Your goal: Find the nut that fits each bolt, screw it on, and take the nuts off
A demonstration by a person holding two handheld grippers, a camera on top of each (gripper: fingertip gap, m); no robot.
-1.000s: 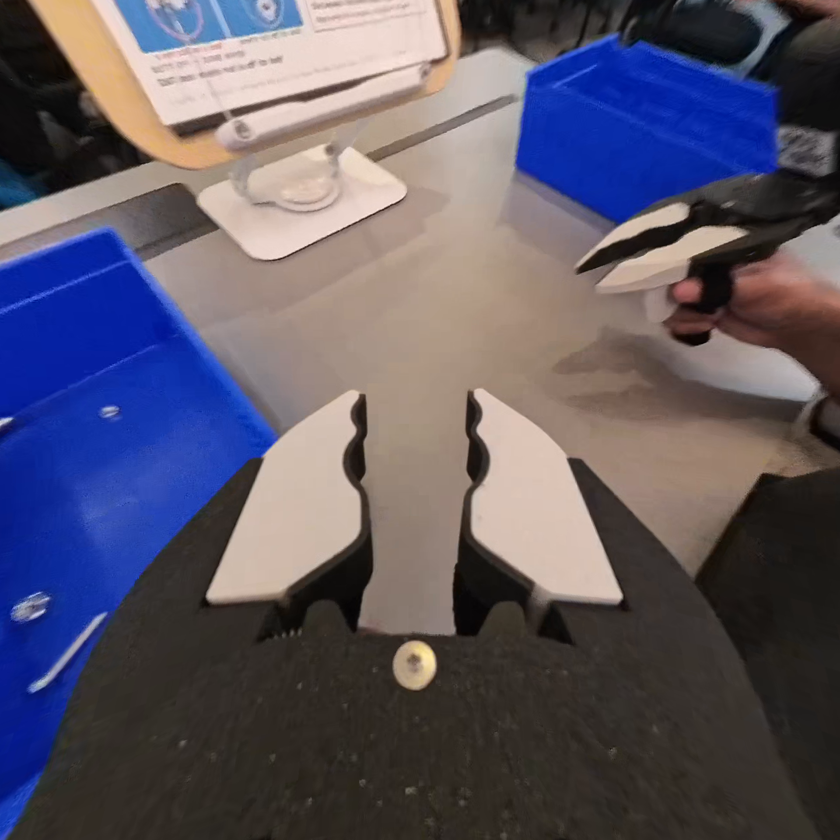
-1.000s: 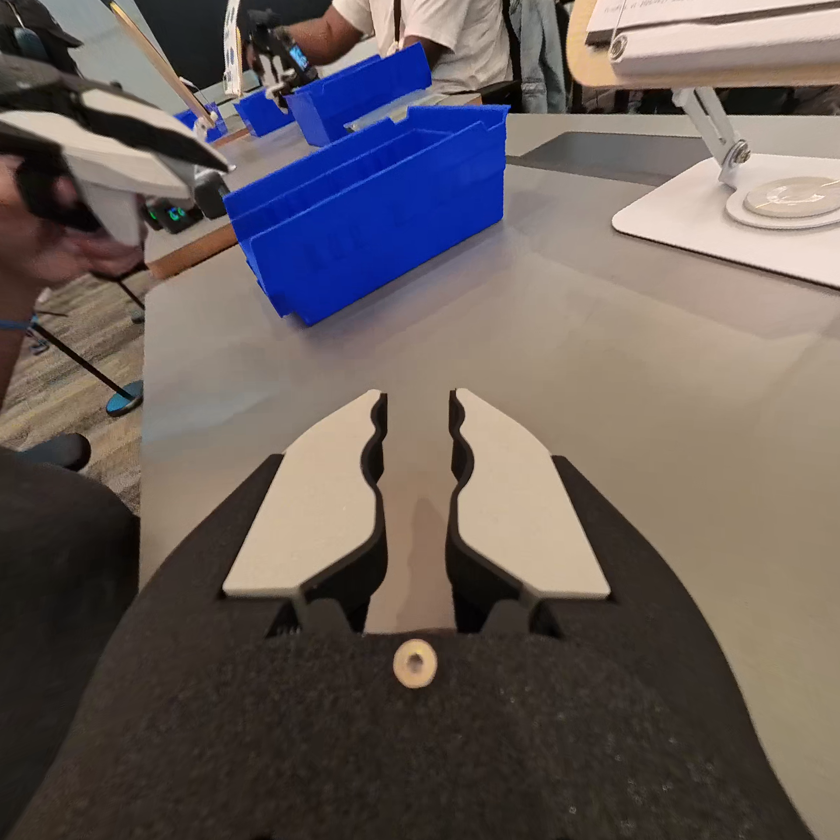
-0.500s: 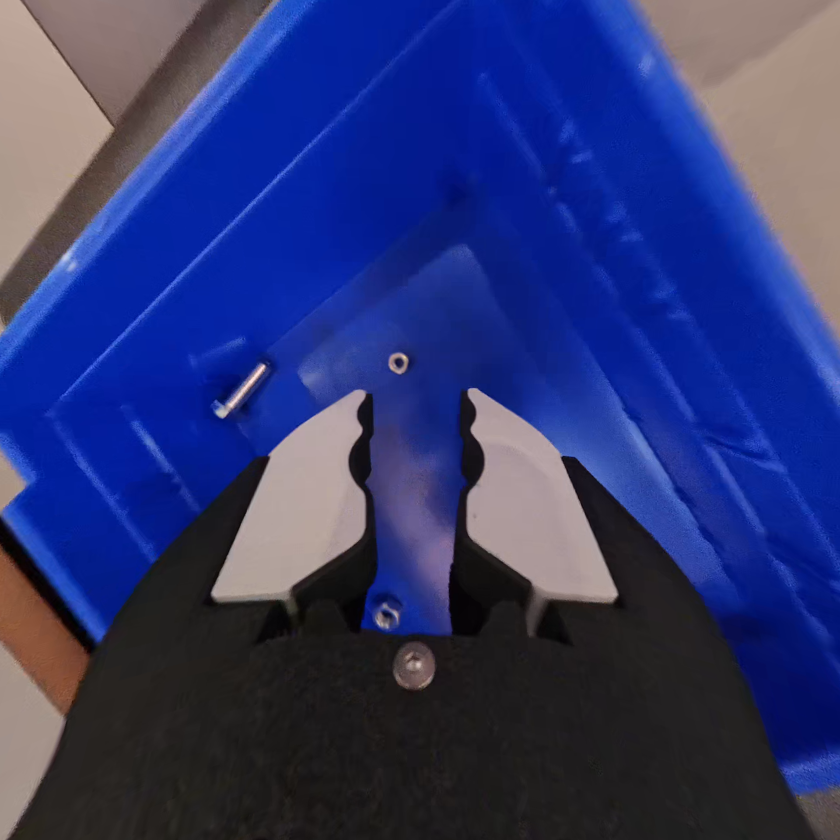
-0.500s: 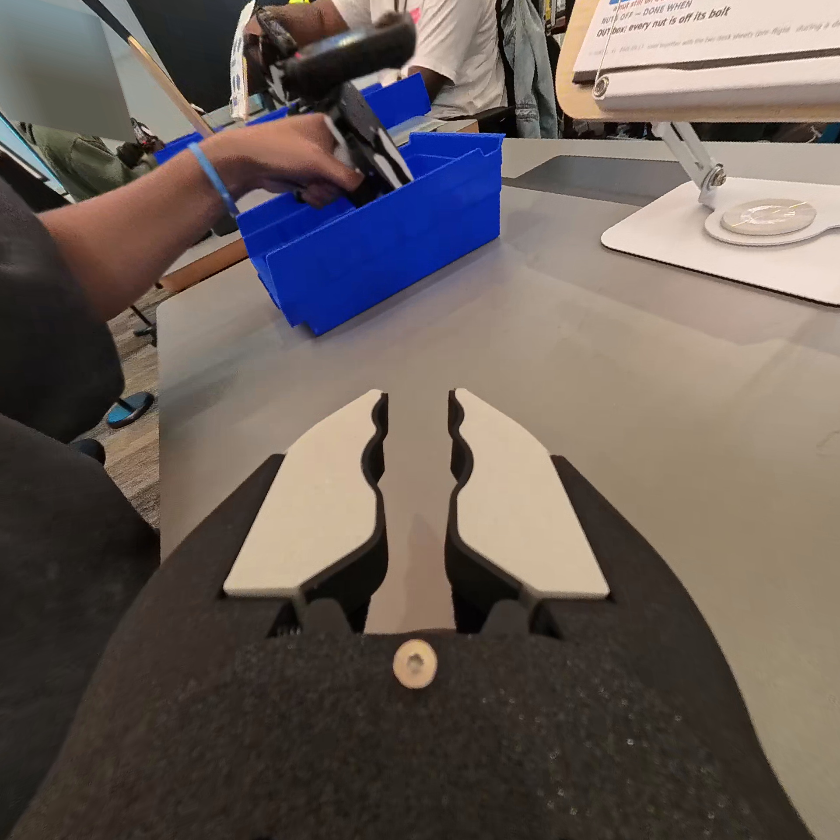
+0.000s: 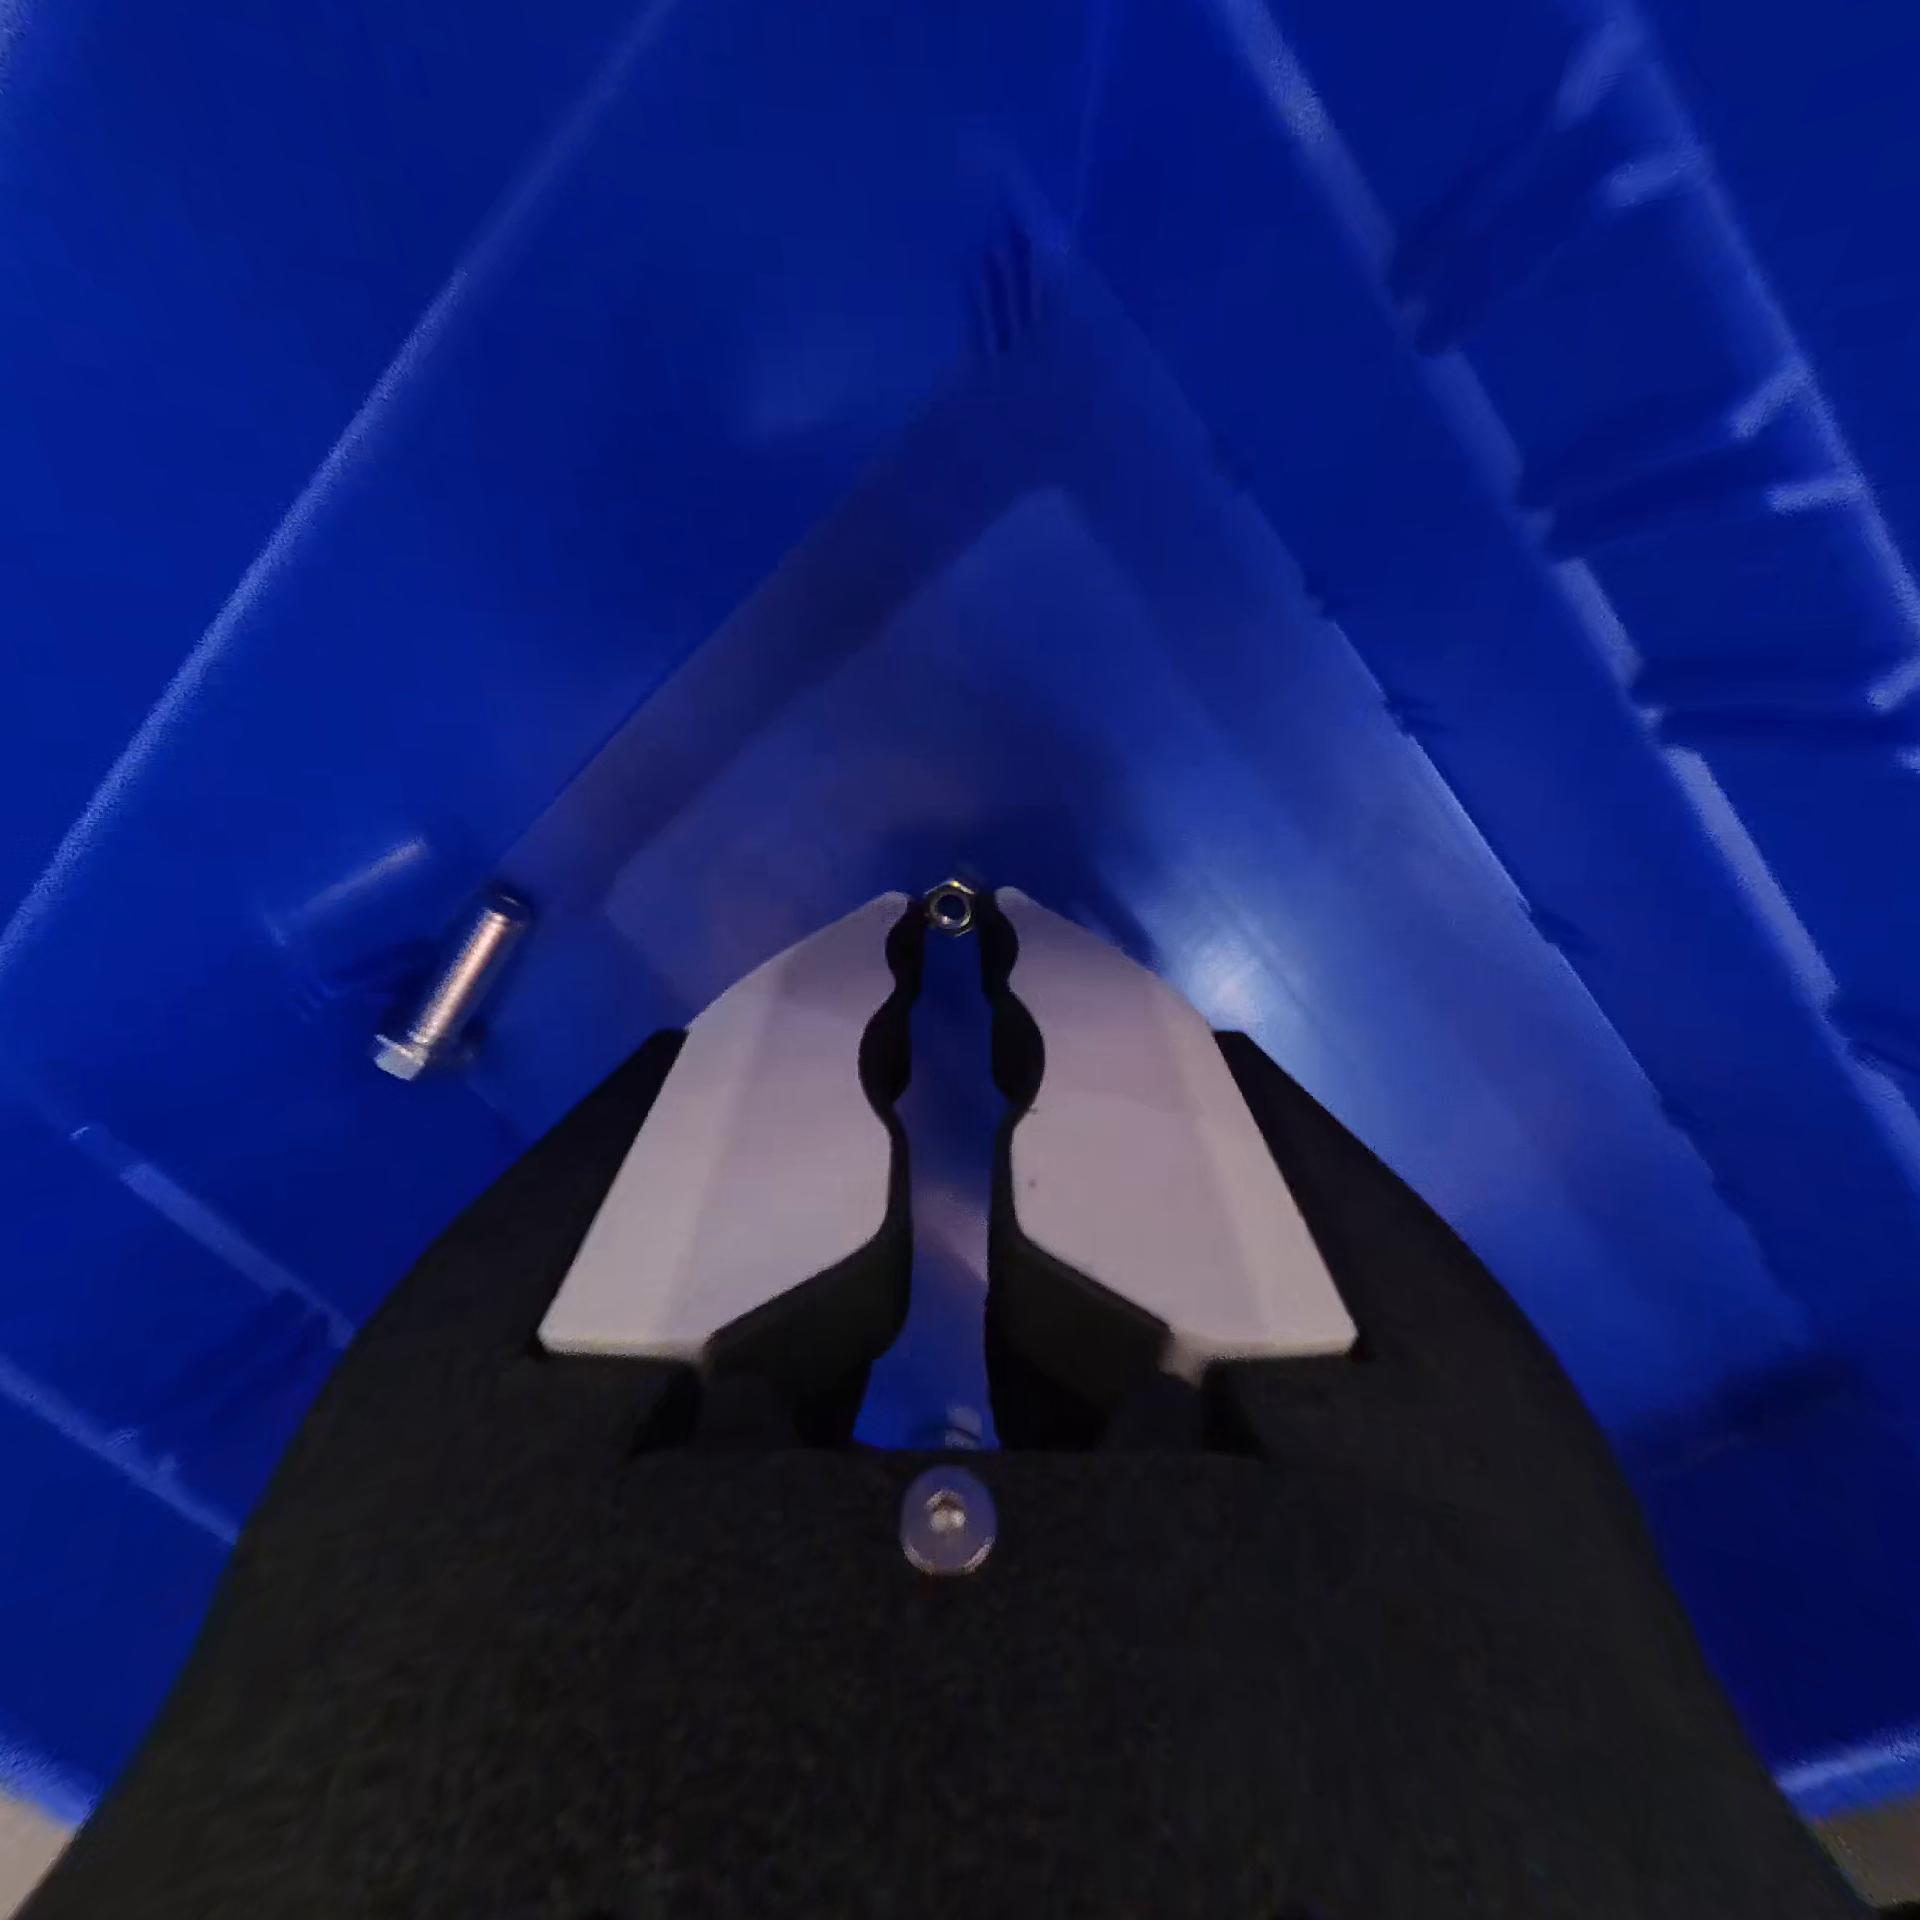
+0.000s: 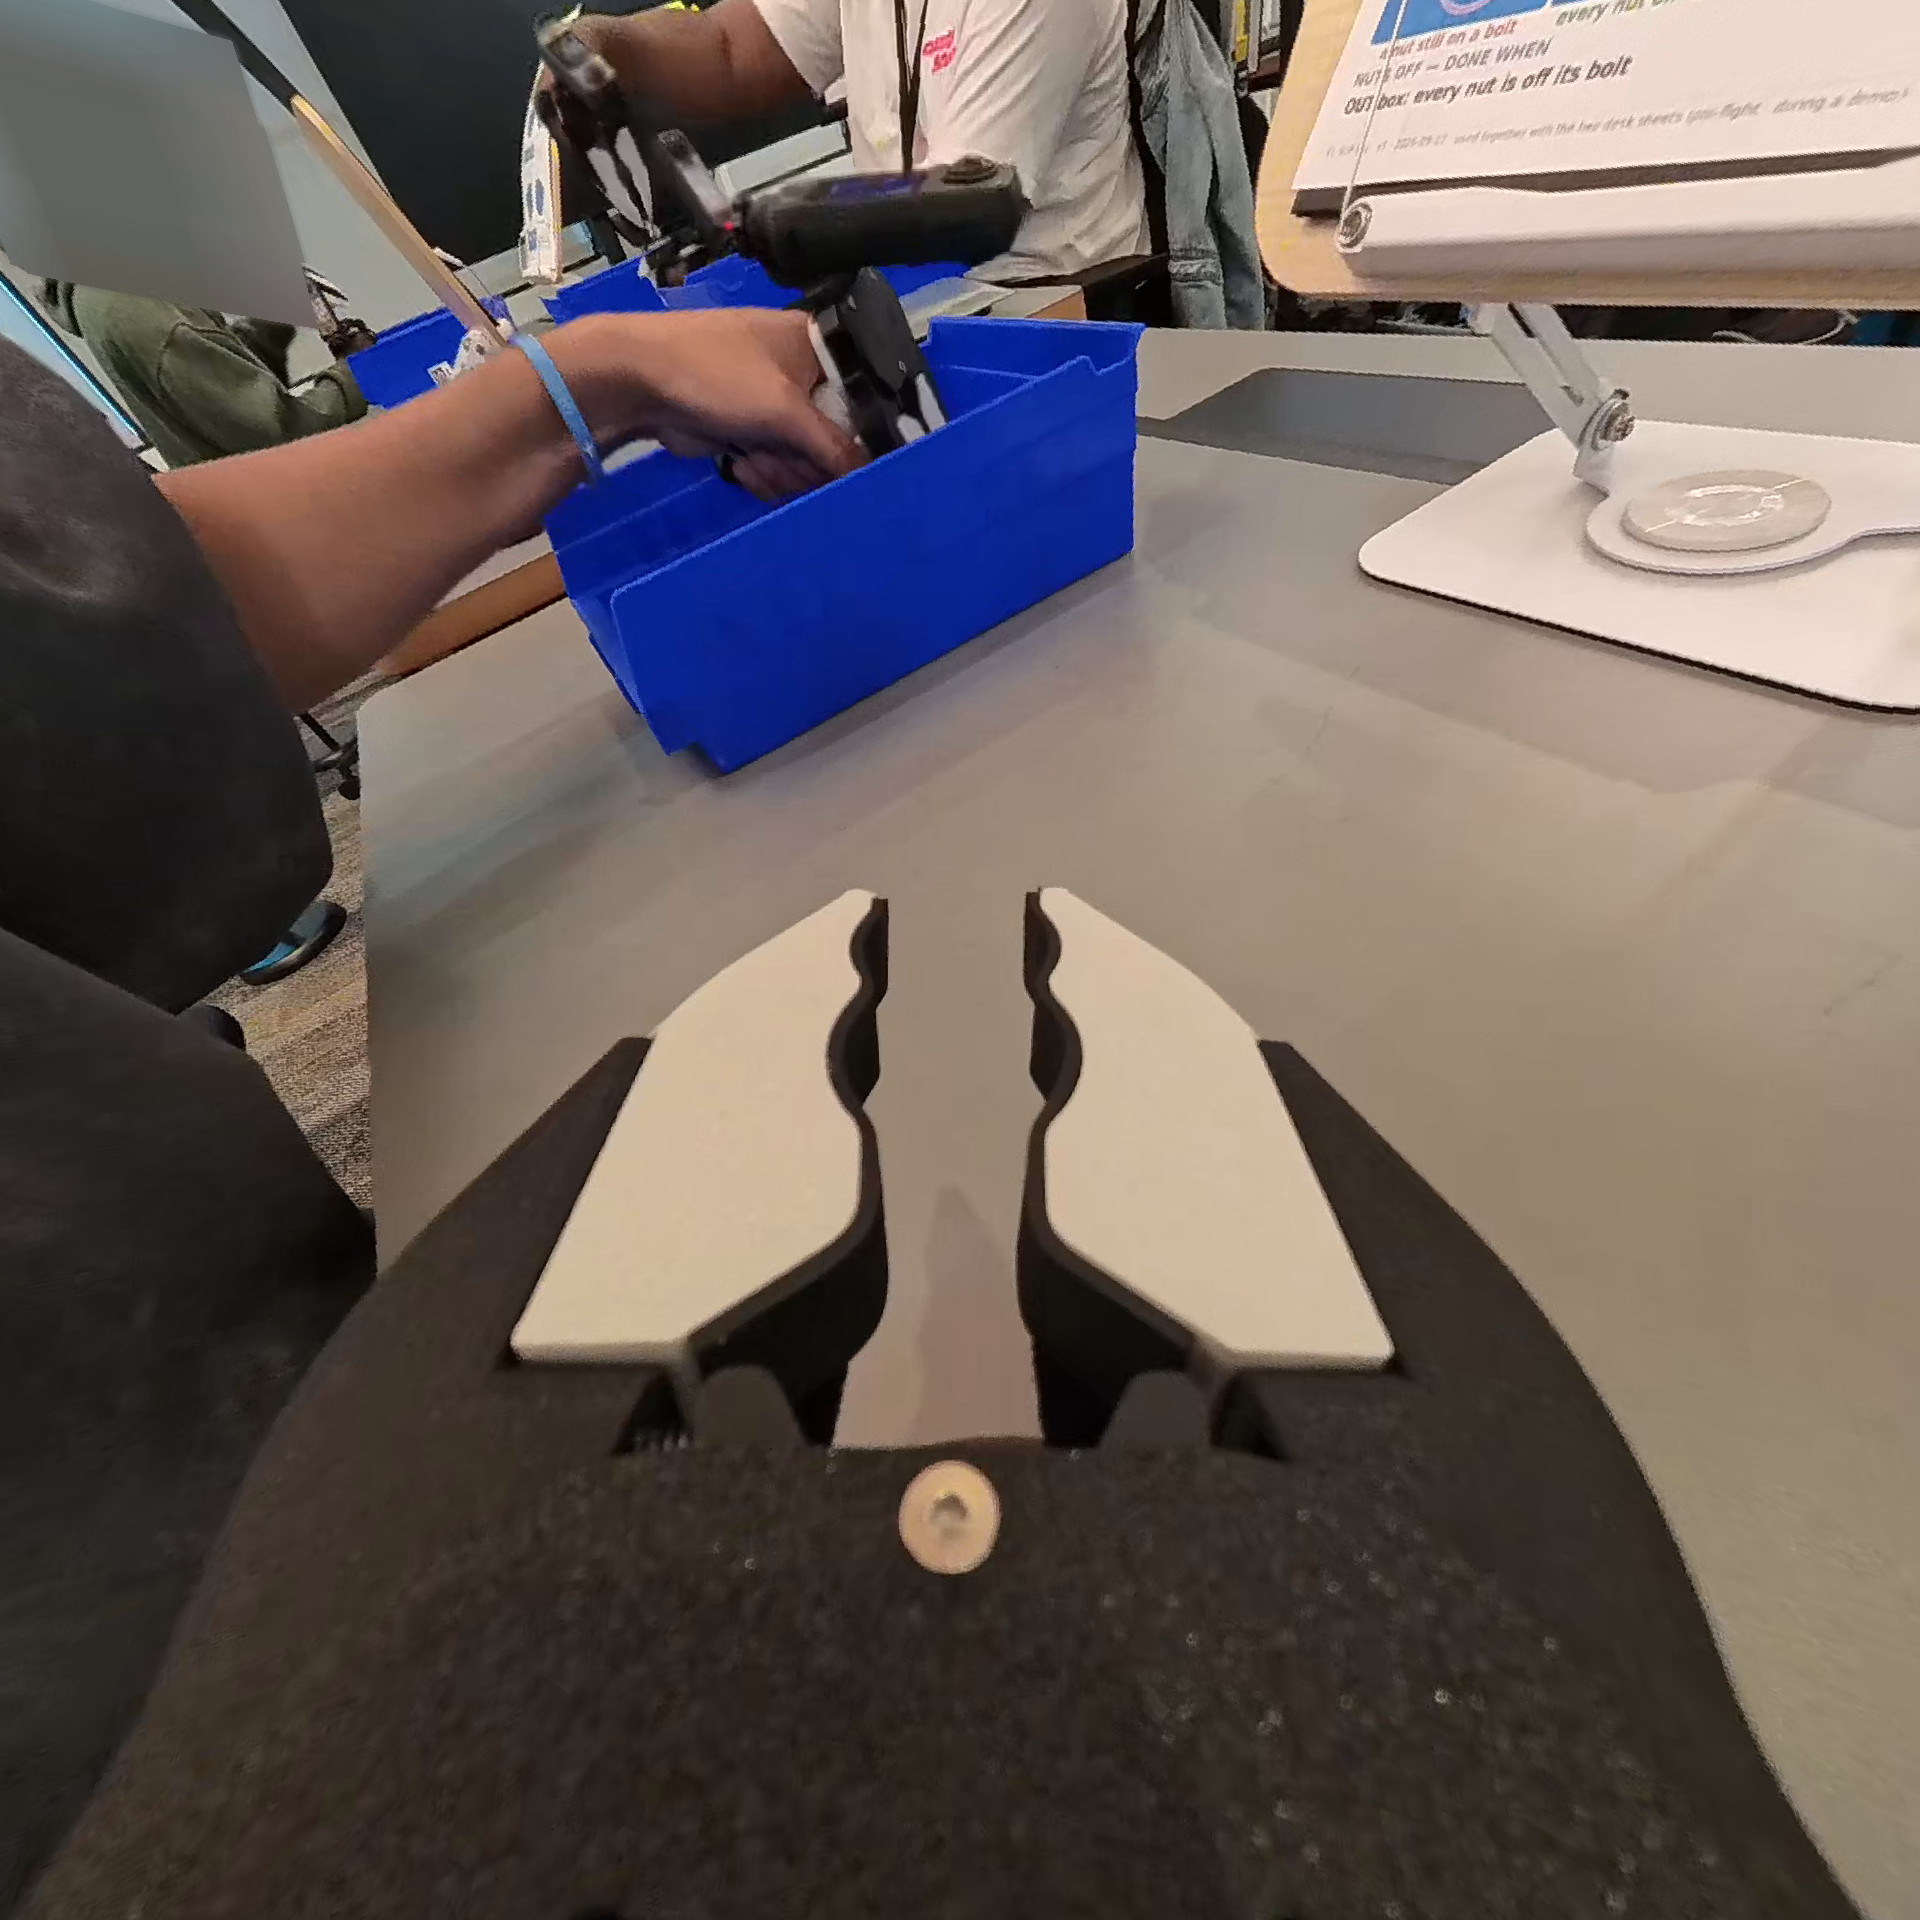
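Left gripper (image 5: 948,914) down inside blue bin (image 5: 1351,520), fingertips pinching small hex nut (image 5: 947,910) near bin's inner corner. Silver hex bolt (image 5: 457,979) lying on bin floor to the left, apart from nut. Right gripper (image 6: 956,914) spread, empty, low over grey table (image 6: 1455,883). White stand base (image 6: 1714,561) far right.

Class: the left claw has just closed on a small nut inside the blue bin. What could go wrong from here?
1. The nut sits only at the very tips of the left claw, so it may slip out on lifting.
2. It is small, and may not fit the bolt lying by the bin wall.
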